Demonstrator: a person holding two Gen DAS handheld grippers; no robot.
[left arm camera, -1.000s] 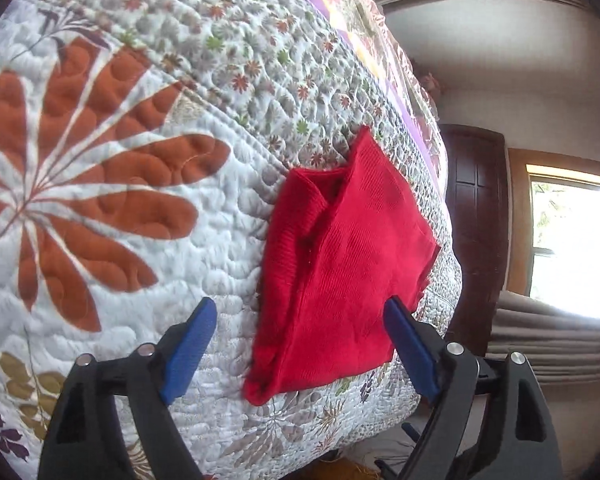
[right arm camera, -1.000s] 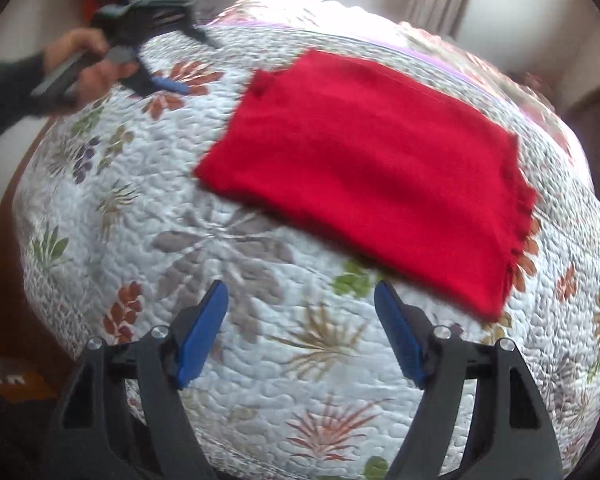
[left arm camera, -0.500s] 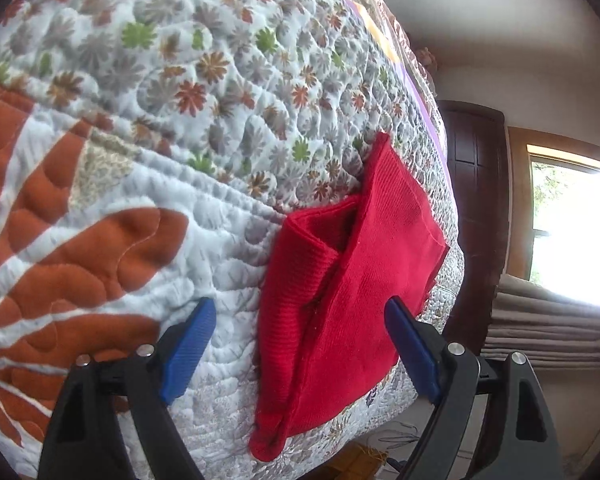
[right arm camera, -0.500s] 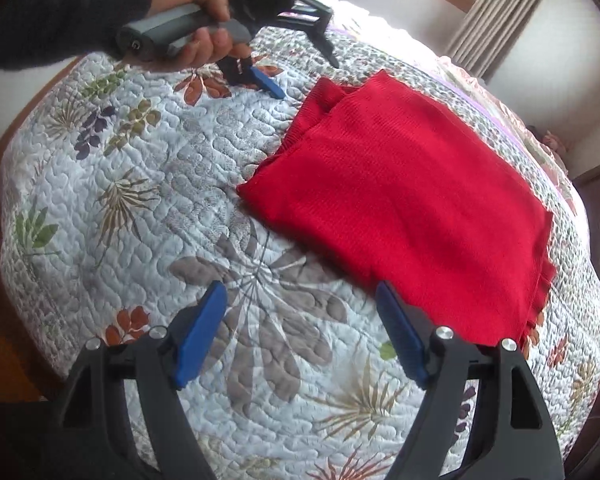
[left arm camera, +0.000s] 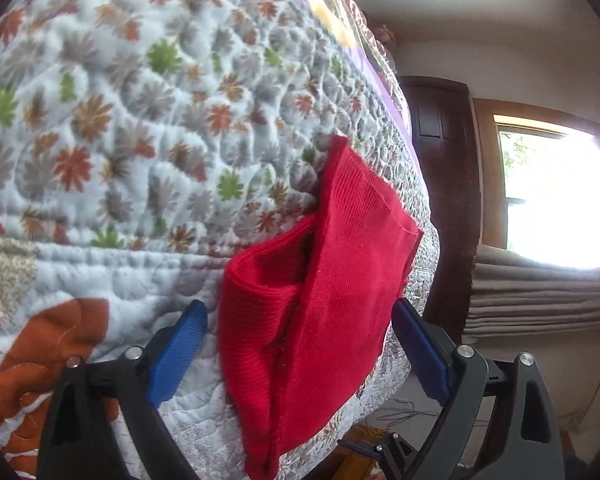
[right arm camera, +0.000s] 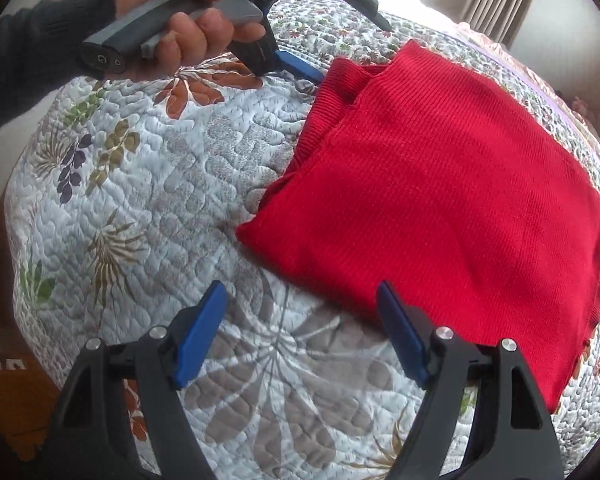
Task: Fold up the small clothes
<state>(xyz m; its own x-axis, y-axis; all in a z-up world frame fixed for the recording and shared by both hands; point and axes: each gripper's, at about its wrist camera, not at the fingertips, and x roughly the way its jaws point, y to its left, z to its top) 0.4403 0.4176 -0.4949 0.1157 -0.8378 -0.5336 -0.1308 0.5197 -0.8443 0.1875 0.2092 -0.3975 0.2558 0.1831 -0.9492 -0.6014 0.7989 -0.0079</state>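
A folded red knit garment lies flat on the quilted floral bedspread. In the left wrist view the same red garment fills the gap between the fingers of my left gripper, which stands open around its near folded edge. The right wrist view shows that left gripper held by a hand, its blue fingertip at the garment's far left corner. My right gripper is open just above the quilt, its right pad at the garment's near edge.
The bedspread curves away to the bed's edge on the right. Beyond it stand a dark wooden door, a bright window and folded curtain fabric. A dark sleeve reaches in from the left.
Both grippers have moved closer to the red garment. The left one now has the garment's folded edge between its open fingers; the right one has come up to the near edge.
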